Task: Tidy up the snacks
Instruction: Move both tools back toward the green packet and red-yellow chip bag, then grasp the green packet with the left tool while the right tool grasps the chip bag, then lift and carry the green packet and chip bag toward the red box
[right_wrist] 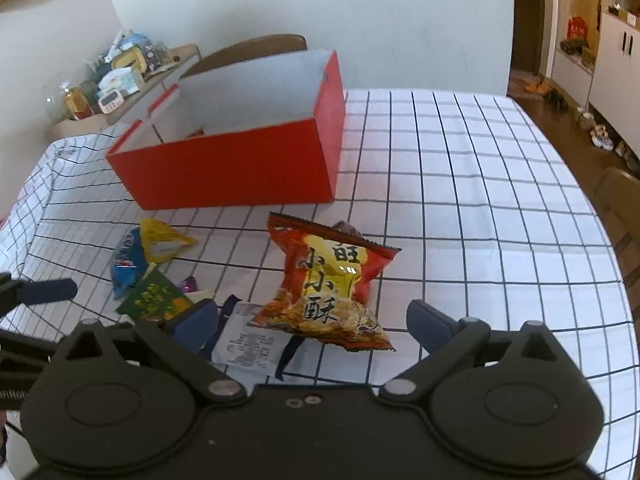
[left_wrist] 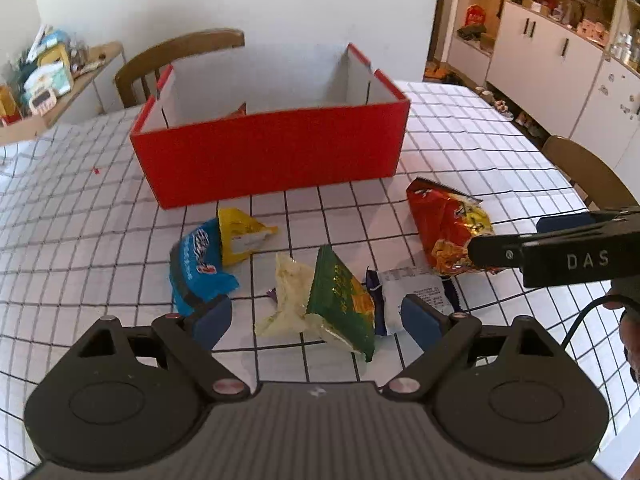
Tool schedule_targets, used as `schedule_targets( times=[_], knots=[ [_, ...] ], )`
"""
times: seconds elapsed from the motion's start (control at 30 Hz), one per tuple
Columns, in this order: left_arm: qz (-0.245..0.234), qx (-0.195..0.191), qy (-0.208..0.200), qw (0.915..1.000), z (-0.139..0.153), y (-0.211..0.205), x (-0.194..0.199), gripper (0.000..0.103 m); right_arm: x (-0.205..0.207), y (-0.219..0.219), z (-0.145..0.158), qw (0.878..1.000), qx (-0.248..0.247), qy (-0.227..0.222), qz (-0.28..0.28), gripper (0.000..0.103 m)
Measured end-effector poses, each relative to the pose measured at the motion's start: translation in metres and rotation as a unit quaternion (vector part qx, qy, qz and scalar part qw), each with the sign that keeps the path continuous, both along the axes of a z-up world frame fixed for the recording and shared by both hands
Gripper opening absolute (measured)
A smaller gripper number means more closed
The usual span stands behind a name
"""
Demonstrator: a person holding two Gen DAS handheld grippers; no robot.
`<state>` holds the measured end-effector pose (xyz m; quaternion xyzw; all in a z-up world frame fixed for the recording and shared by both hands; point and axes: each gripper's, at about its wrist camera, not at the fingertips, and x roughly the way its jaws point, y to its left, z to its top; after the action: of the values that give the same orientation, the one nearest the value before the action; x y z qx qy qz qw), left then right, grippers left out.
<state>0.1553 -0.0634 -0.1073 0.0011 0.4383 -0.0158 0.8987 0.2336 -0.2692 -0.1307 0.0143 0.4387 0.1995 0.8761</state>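
From the left wrist, the red box (left_wrist: pixel 272 152) stands open on the checked tablecloth (left_wrist: pixel 460 152); only an orange scrap of packet shows over its near wall, the rest hidden. In front of the box lie a blue packet (left_wrist: pixel 198 268) overlapping a yellow one (left_wrist: pixel 240 236), a green packet (left_wrist: pixel 340 304) and a red packet (left_wrist: pixel 448 228). The left gripper (left_wrist: pixel 316 314) spreads wide around the green packet, pads not touching it. The right gripper's finger crosses the red packet's lower edge.

From the right wrist, the red box (right_wrist: pixel 236 164) again hides its contents. The right gripper (right_wrist: pixel 312 324) gapes open, the red packet (right_wrist: pixel 332 284) between its pads, untouched. A white-labelled packet (right_wrist: pixel 248 344) lies half covered beneath.
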Motion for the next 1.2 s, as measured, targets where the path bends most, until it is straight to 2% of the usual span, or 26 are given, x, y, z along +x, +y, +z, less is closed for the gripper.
schedule_targets(
  times=[0.1,0.27,0.37,0.53,0.63,0.93,1.2],
  knots=[
    [0.012,-0.007,0.002,0.9999,-0.007,0.003,0.006,0.088,0.012,0.002,-0.008,1.000,0.004,0.013,-0.003,0.099],
    [0.017,-0.014,0.018,0.9996,-0.015,0.005,0.015,0.062,0.026,0.007,-0.022,0.999,0.005,0.033,0.000,0.094],
    [0.013,-0.014,0.023,0.9995,-0.018,0.004,0.018,0.054,0.033,0.010,-0.027,0.999,0.005,0.038,0.003,0.090],
    [0.005,-0.009,0.021,0.9997,-0.018,0.000,0.019,0.046,0.039,0.013,-0.033,0.999,0.009,0.048,0.006,0.082],
    [0.006,-0.010,0.026,0.9996,-0.020,0.000,0.021,0.032,0.041,0.014,-0.034,0.999,0.006,0.047,0.008,0.075],
    [0.004,-0.035,0.027,0.9990,-0.012,0.000,0.021,0.016,0.040,0.009,-0.031,0.999,0.009,0.041,0.001,0.055],
    [0.005,-0.047,0.034,0.9983,-0.005,0.001,0.017,0.012,0.026,0.003,-0.019,0.999,0.019,0.036,-0.005,0.050]
  ],
)
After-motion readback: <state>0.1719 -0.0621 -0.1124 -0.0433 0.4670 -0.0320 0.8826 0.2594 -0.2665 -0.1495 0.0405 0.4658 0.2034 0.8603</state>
